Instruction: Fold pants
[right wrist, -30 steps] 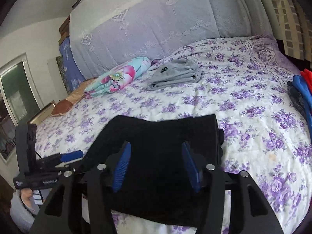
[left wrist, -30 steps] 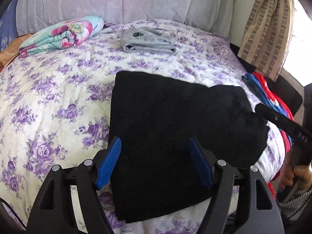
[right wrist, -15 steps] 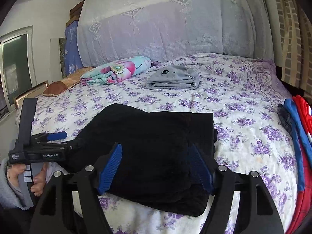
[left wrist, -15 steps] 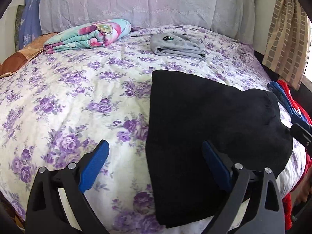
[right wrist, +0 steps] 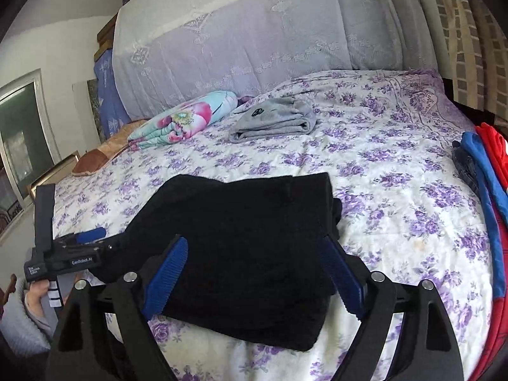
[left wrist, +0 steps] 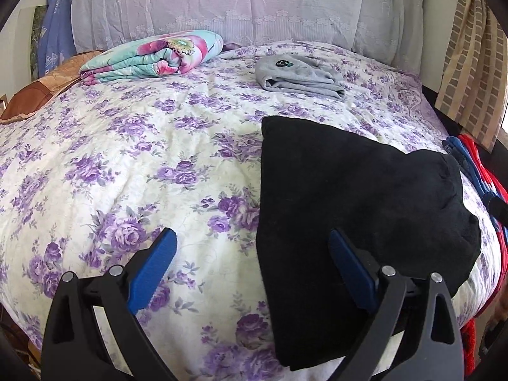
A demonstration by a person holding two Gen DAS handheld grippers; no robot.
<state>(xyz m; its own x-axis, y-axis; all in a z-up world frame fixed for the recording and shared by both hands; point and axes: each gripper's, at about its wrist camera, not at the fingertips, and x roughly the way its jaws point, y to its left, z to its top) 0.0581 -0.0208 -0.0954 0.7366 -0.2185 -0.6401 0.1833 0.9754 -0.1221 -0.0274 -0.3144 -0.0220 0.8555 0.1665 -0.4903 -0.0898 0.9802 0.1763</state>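
Pants [left wrist: 349,190], black and thick, lie folded into a compact block near the bed's [left wrist: 127,158] front edge, toward its right side, and both tools have just backed off! The left gripper [left wrist: 254,263], which a second ago straddled the cloth, has swung left and now hangs wide open, one blue pad over bare floral sheet, the other over the bundle's left edge. The right gripper [right wrist: 254,273] has lifted too, jaws spread wide, empty, above the near edge of the fold. That reads as a release: the fold looks finished or nearly so. The bundle sits mostly flat with a straight left edge, though its right side bulges unevenly with a lumpy corner. A folded grey garment [left wrist: 298,73] rests well apart, toward the headboard end.
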